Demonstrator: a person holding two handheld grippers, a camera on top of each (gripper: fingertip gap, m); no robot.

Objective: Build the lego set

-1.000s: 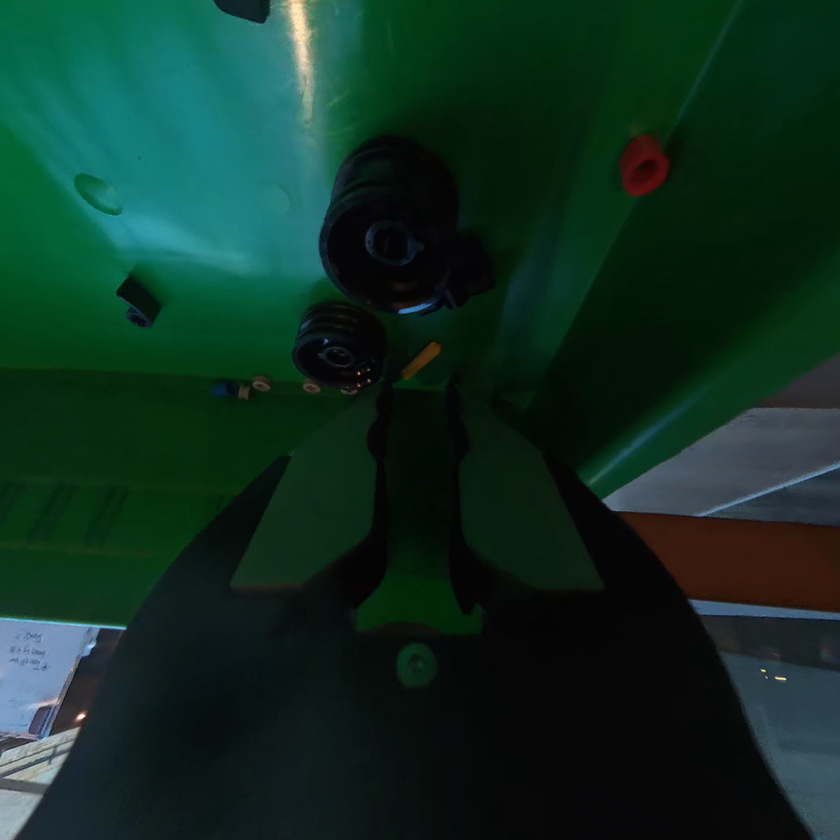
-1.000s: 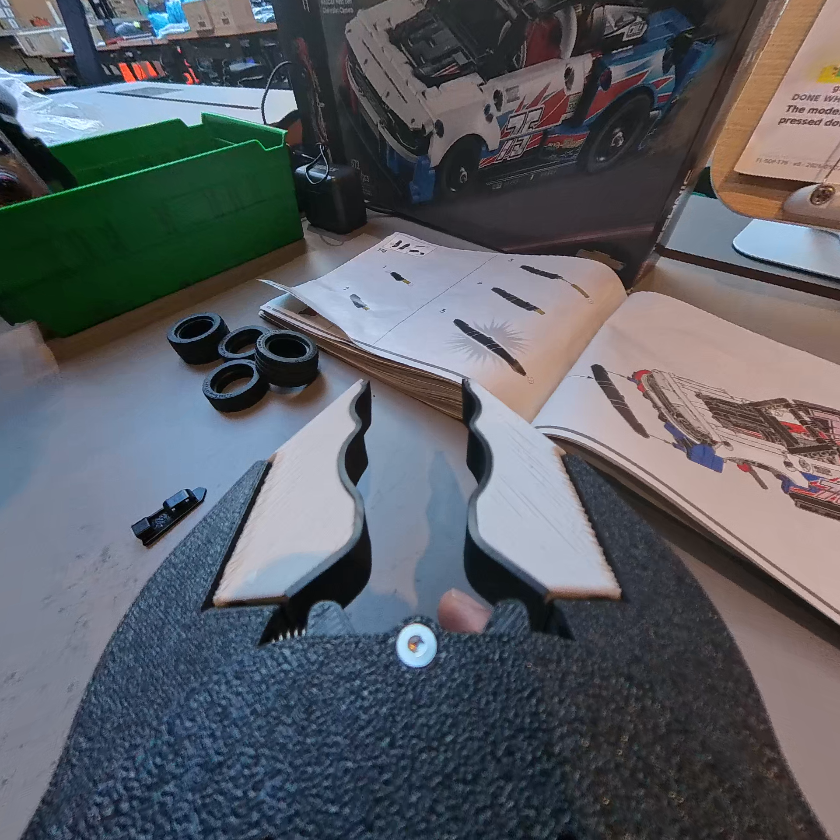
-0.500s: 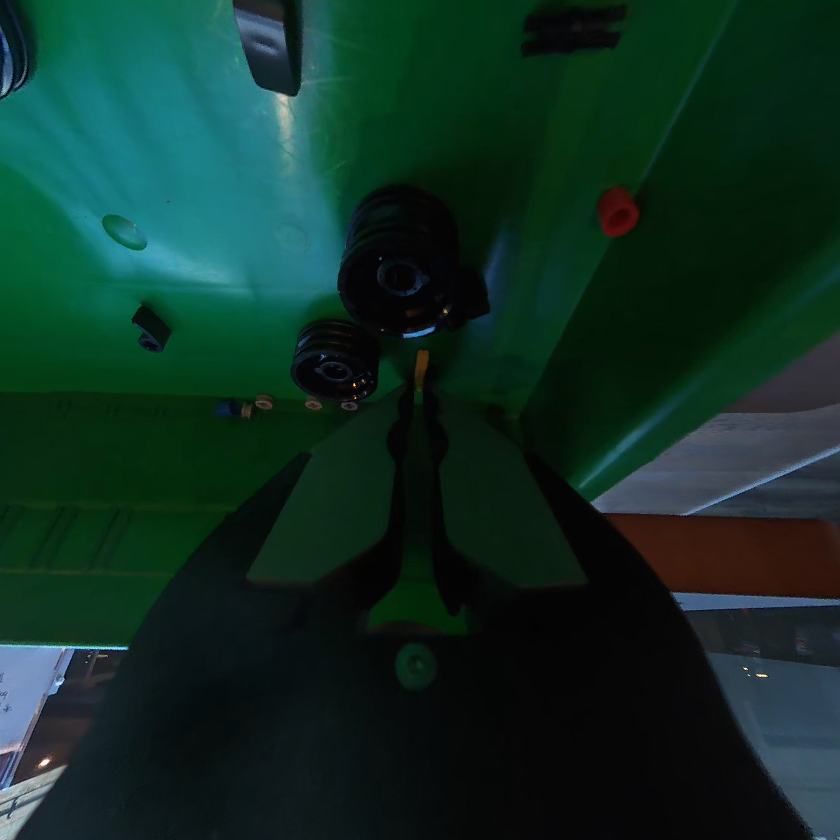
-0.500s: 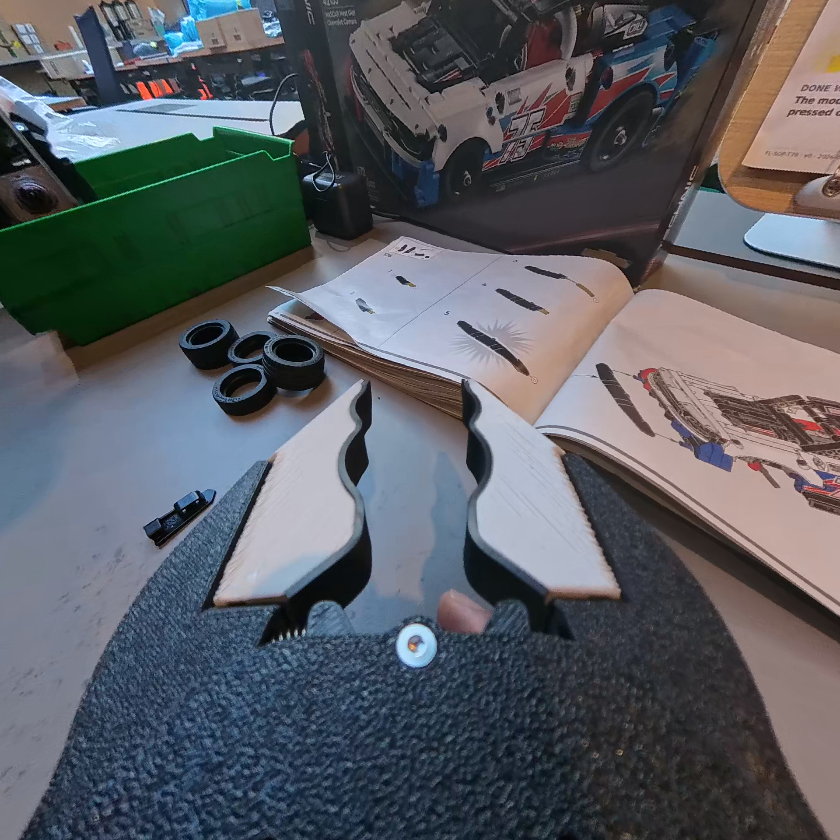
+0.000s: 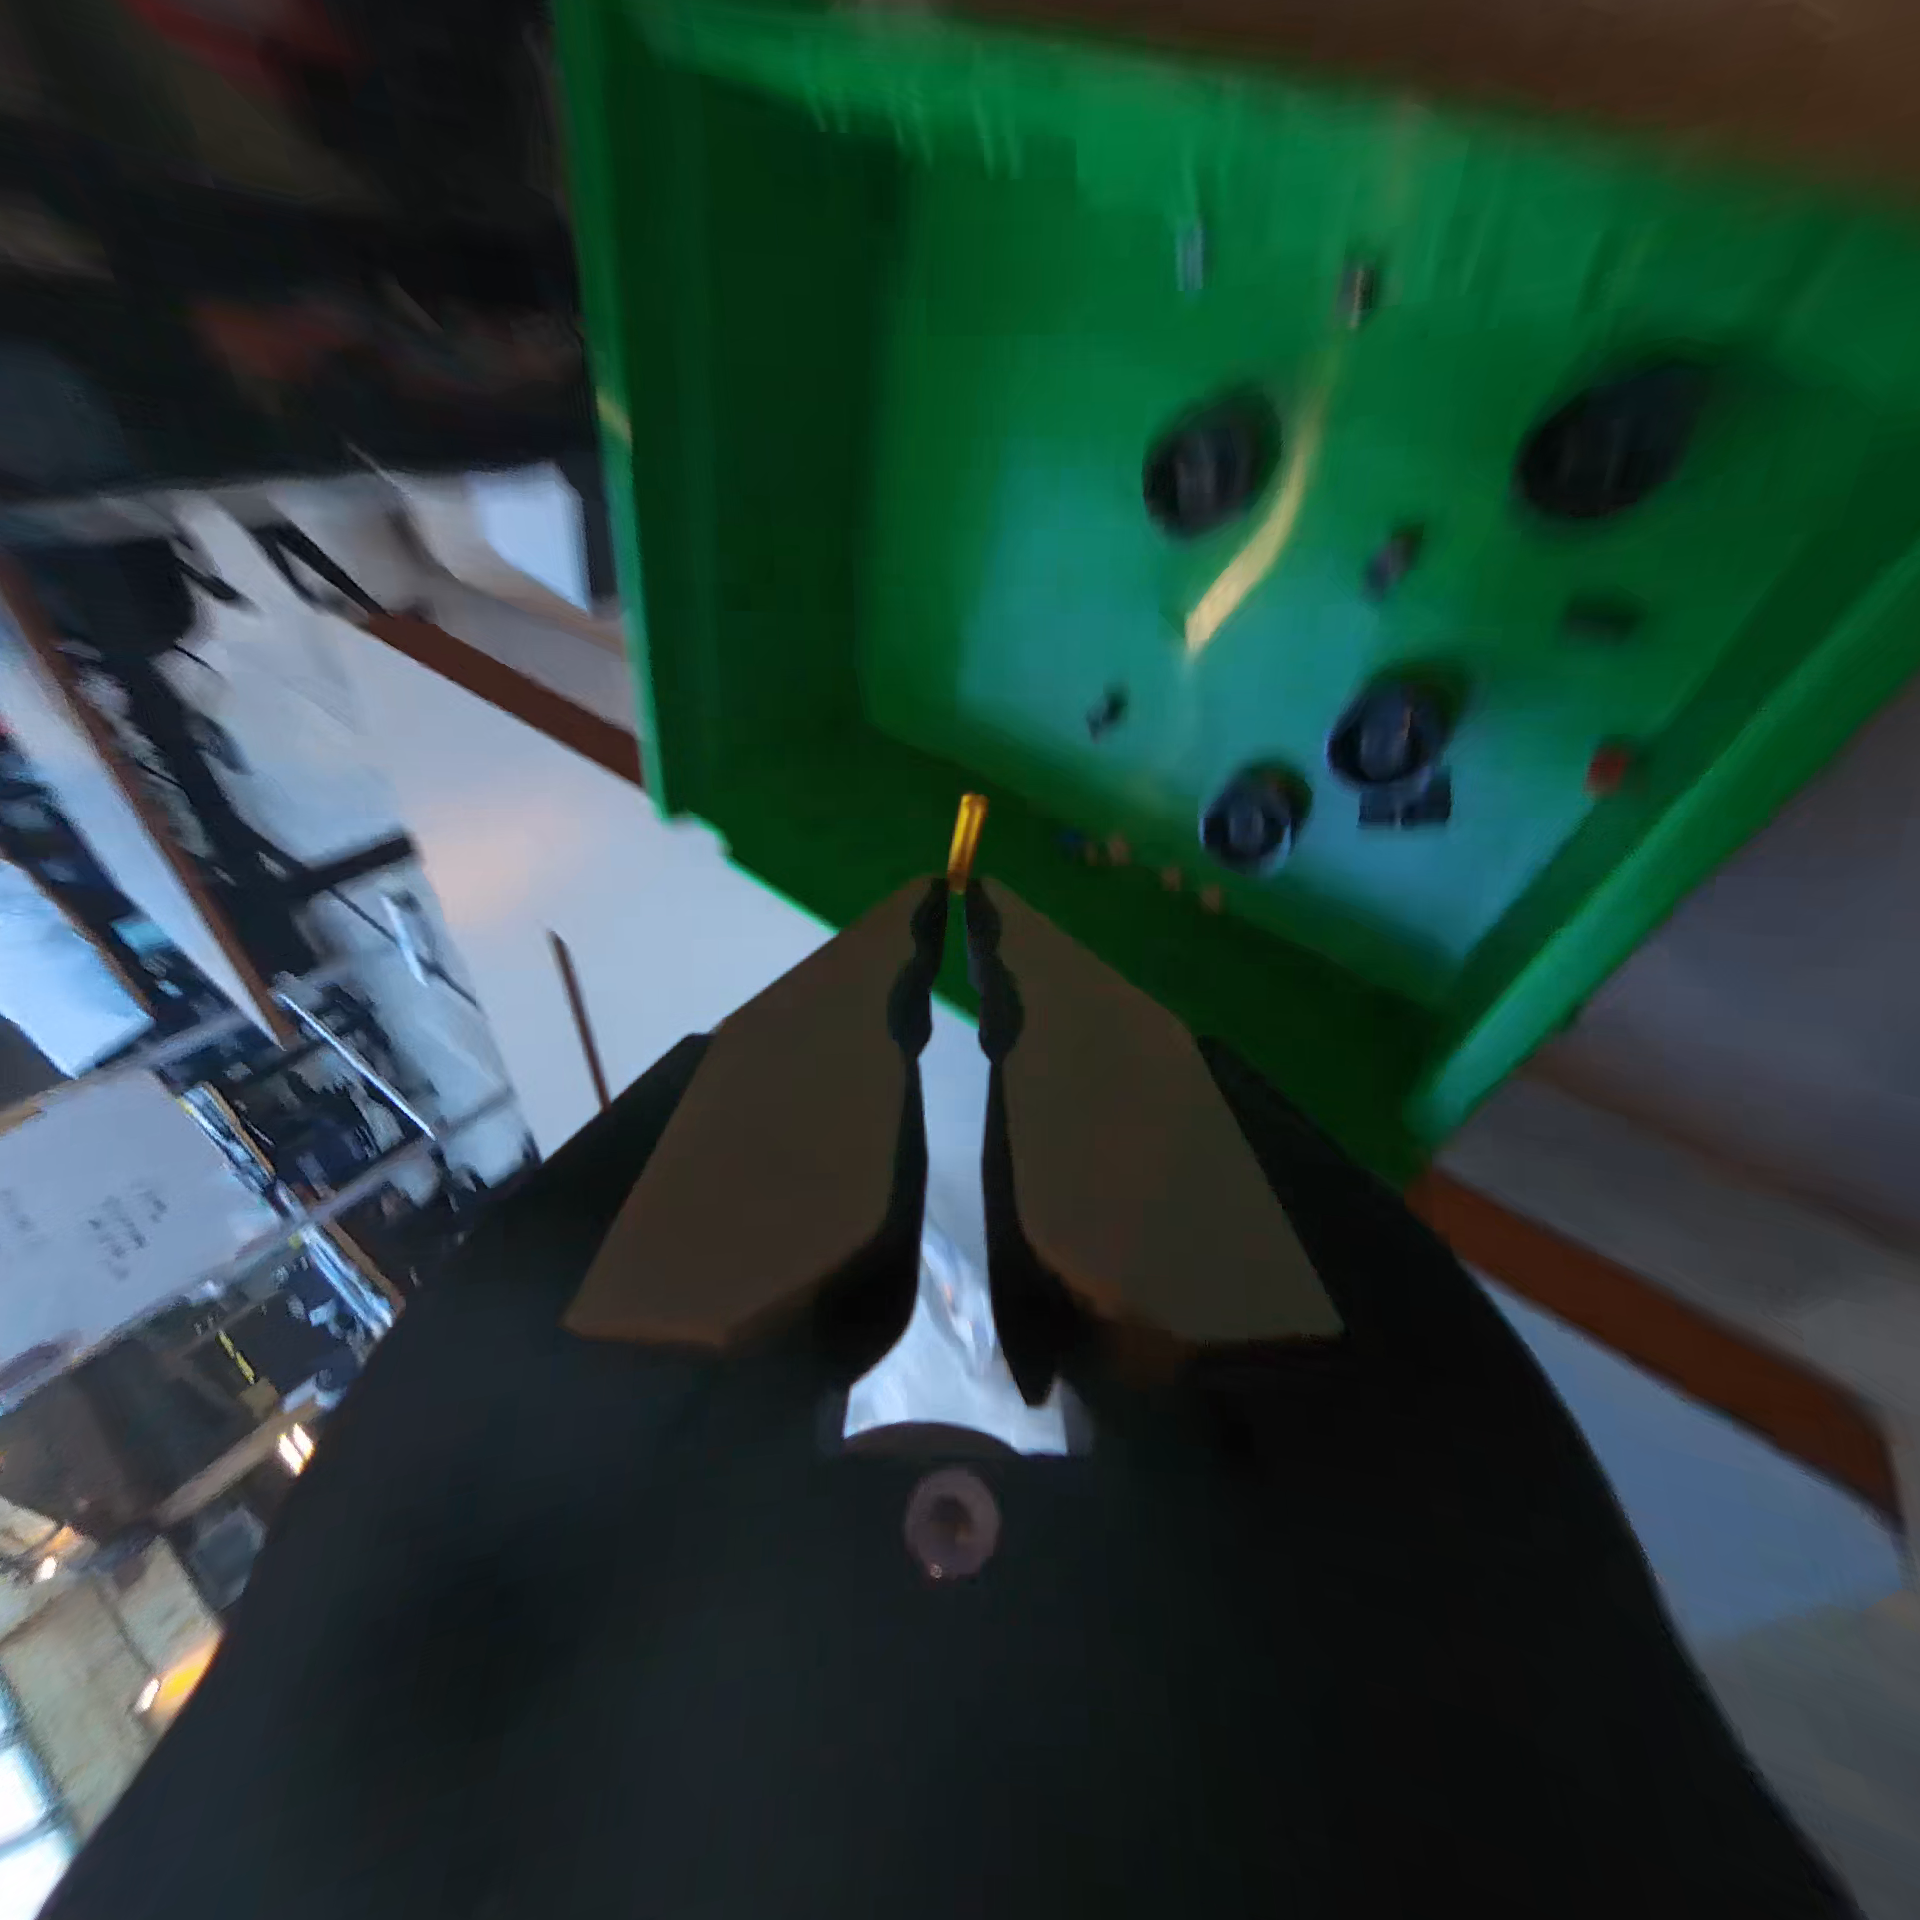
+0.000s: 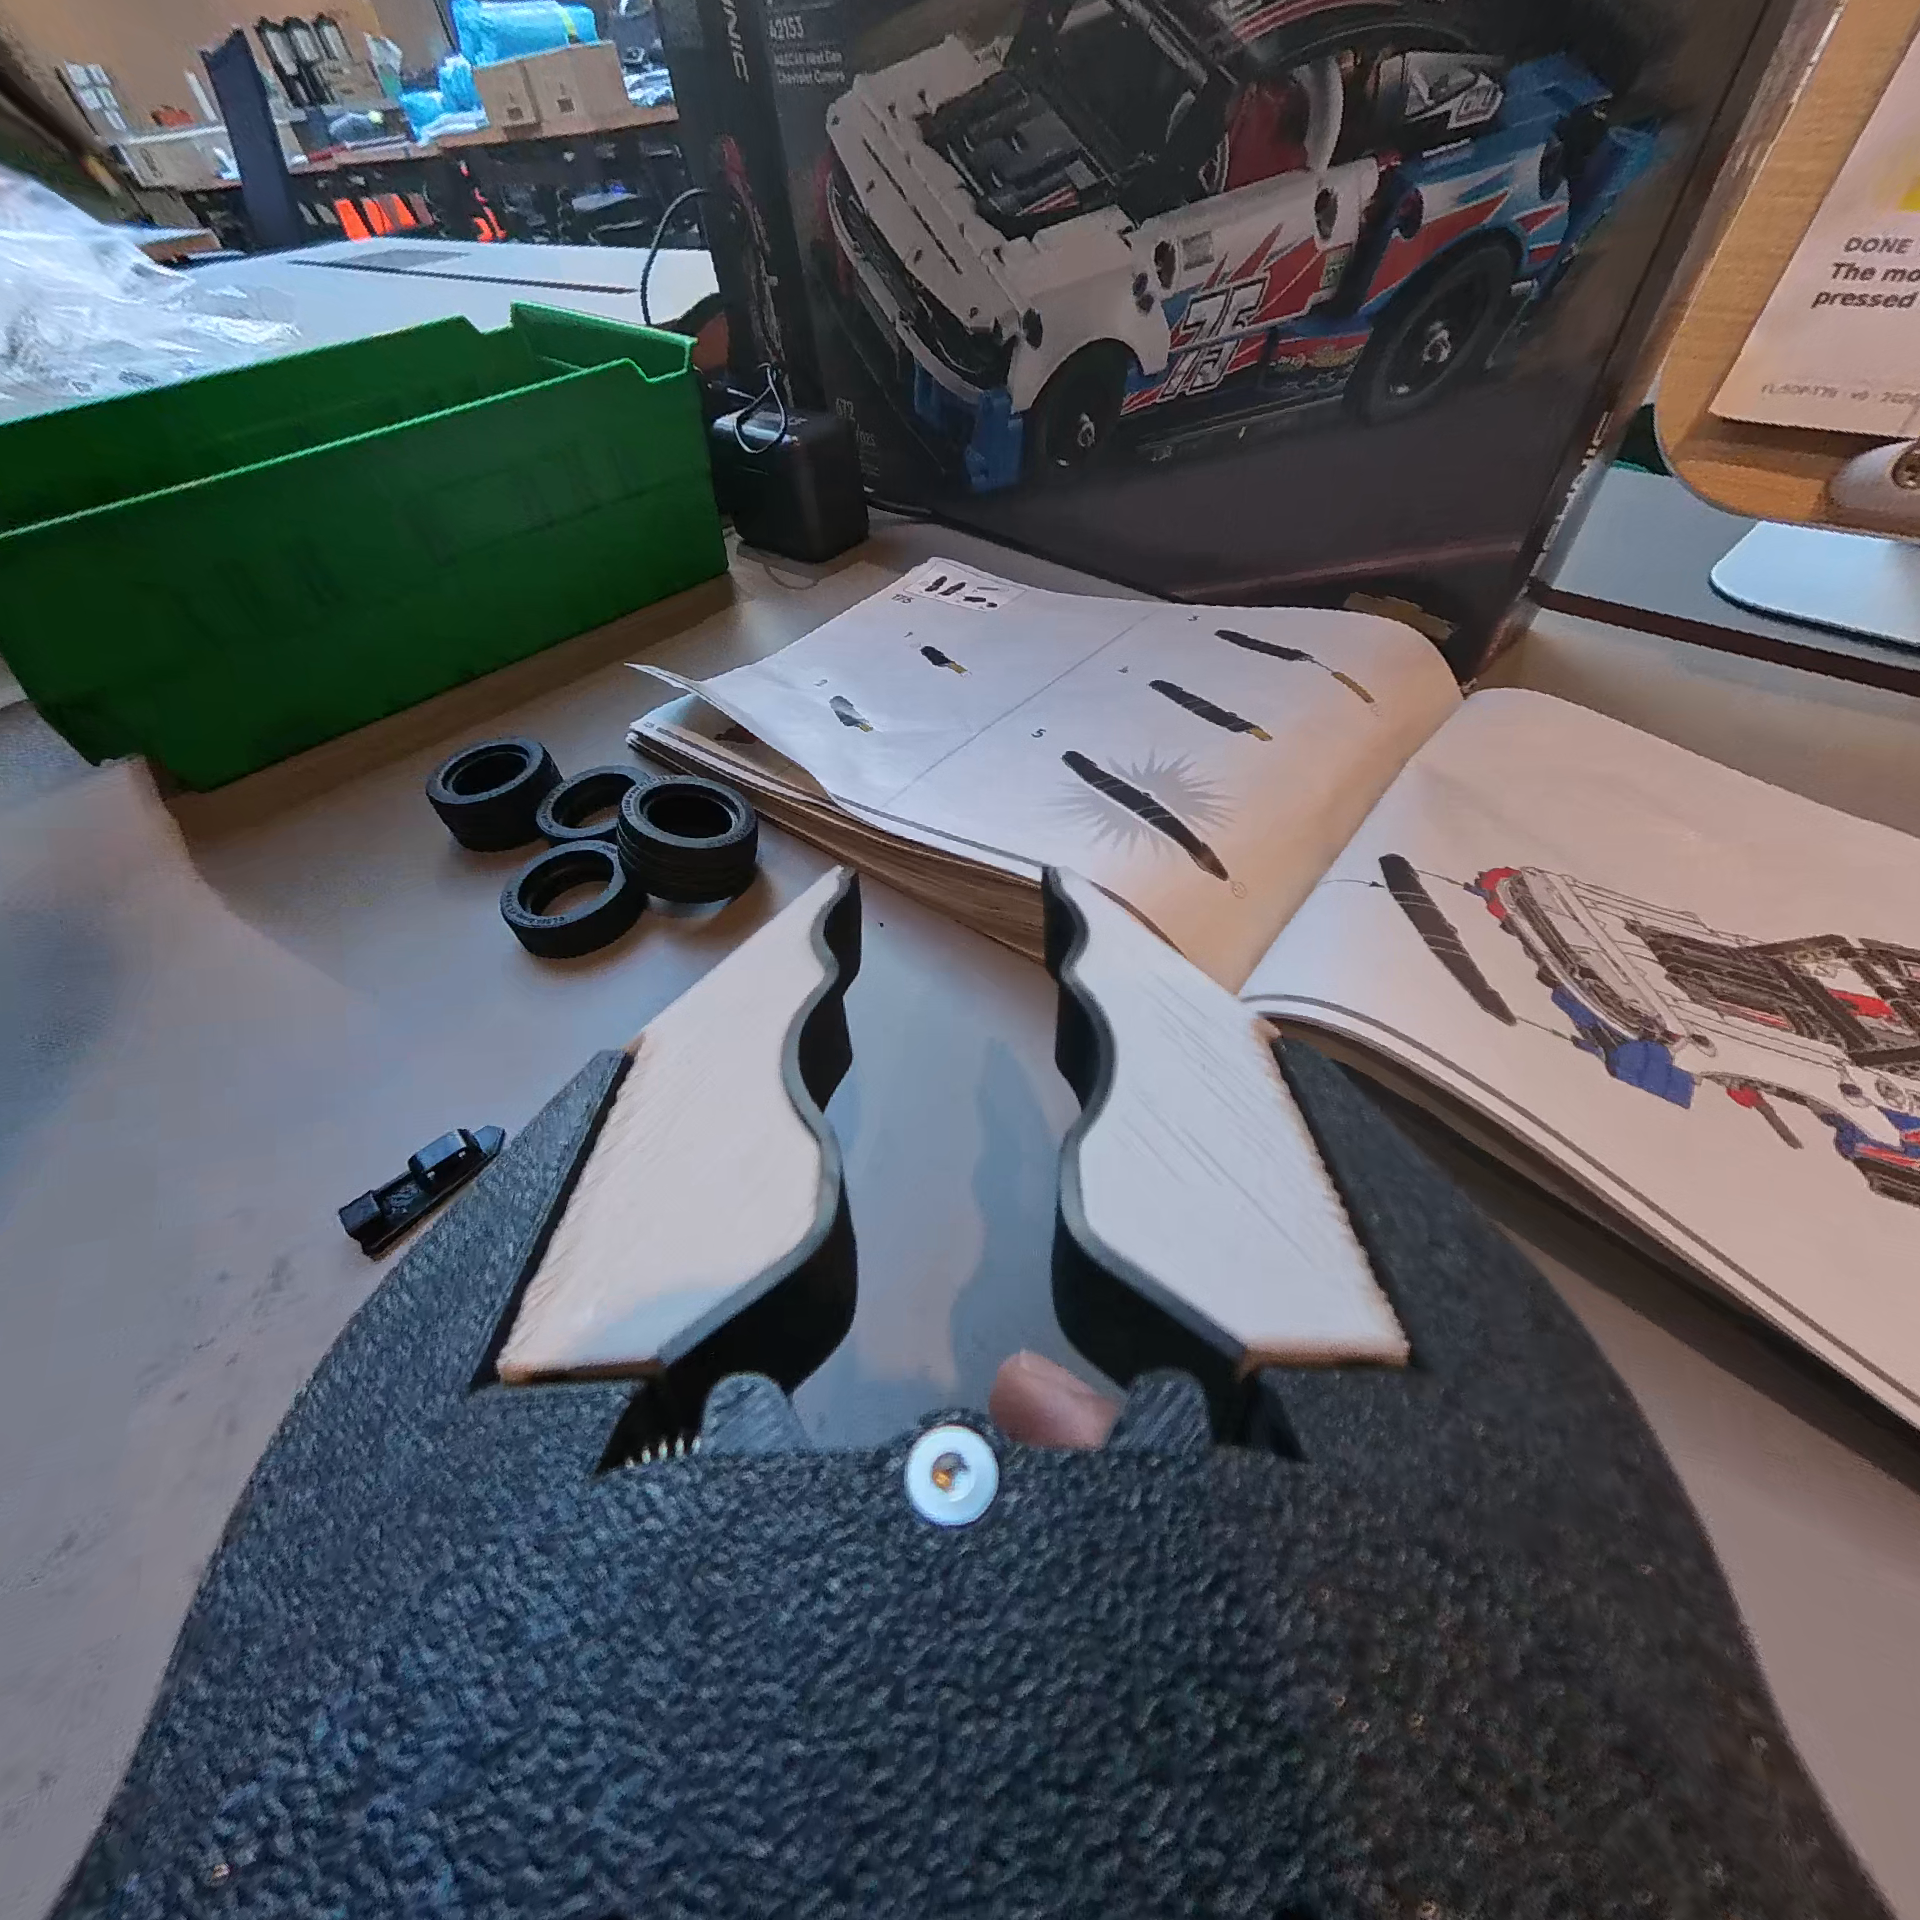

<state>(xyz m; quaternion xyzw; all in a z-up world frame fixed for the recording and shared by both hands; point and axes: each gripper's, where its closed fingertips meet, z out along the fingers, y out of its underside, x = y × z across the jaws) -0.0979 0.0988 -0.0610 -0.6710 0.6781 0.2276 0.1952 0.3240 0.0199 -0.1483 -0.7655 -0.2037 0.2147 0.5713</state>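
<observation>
My left gripper (image 5: pixel 956 885) is shut on a small yellow pin (image 5: pixel 968 837) and holds it above the near corner of the green bin (image 5: pixel 790 436); this view is blurred. Black wheels (image 5: pixel 1390 727) and small parts lie on the bin floor. My right gripper (image 6: pixel 951 883) is open and empty, low over the table. Several black tyres (image 6: pixel 592 836) and a small black piece (image 6: pixel 421 1187) lie on the table to its left. The open instruction booklet (image 6: pixel 1091 727) lies just ahead of it.
The green bin also shows at the left in the right wrist view (image 6: pixel 343 540). The set's box (image 6: pixel 1195 281) stands behind the booklet, with a small black device (image 6: pixel 795 483) beside it. A monitor foot (image 6: pixel 1829 566) is at the far right. Some 45 cm of space lies between my two pairs of fingers. To the small black piece (image 6: pixel 421 1187): right tips about 15 cm, left tips about 40 cm.
My left gripper closed on the yellow pin on the bin floor and has lifted it out, swinging away fast. My right gripper has shifted slightly and stays open.
</observation>
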